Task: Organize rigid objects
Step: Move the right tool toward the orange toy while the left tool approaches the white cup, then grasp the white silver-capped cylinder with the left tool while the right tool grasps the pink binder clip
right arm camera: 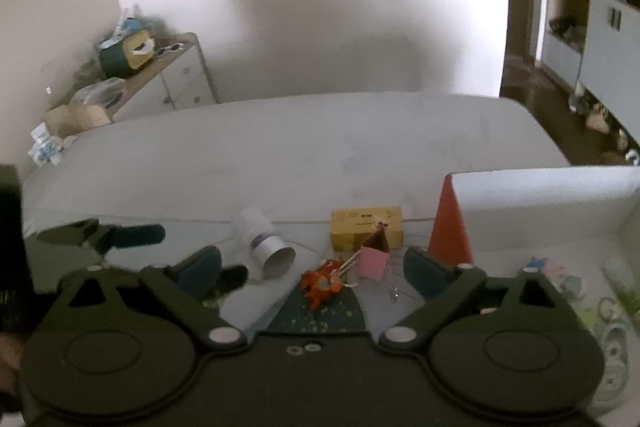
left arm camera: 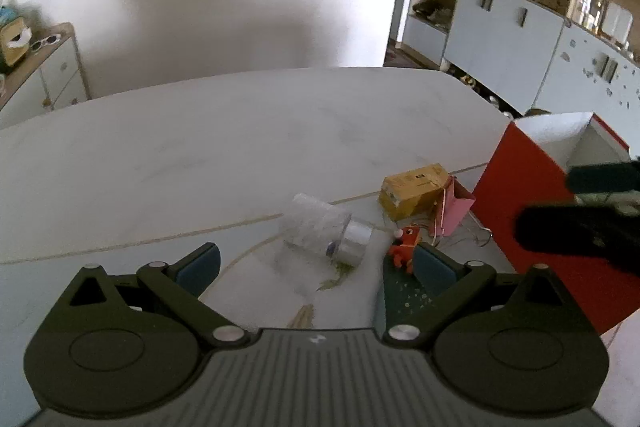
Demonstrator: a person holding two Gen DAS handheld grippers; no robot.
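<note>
On the white table [left arm camera: 200, 155] a clear jar [left arm camera: 320, 227] with a silver lid lies on its side, just ahead of my open left gripper [left arm camera: 316, 267]. An orange toy figure [left arm camera: 404, 247] sits by that gripper's right finger, on a dark green speckled card [left arm camera: 400, 297]. Behind it are a pink mini bag [left arm camera: 456, 213] and a yellow box [left arm camera: 412, 189]. My right gripper [right arm camera: 314, 275] is open, and the orange toy [right arm camera: 322, 285] lies between its fingers untouched. The jar [right arm camera: 266, 247], pink bag [right arm camera: 374, 261] and yellow box [right arm camera: 366, 227] lie beyond it.
A red box with a white inside [left arm camera: 528, 211] stands open at the right, and the right gripper's fingers [left arm camera: 576, 227] hang in front of it. In the right wrist view the box [right arm camera: 540, 203] holds several small items [right arm camera: 552, 273]. A dresser [right arm camera: 176, 79] stands by the wall.
</note>
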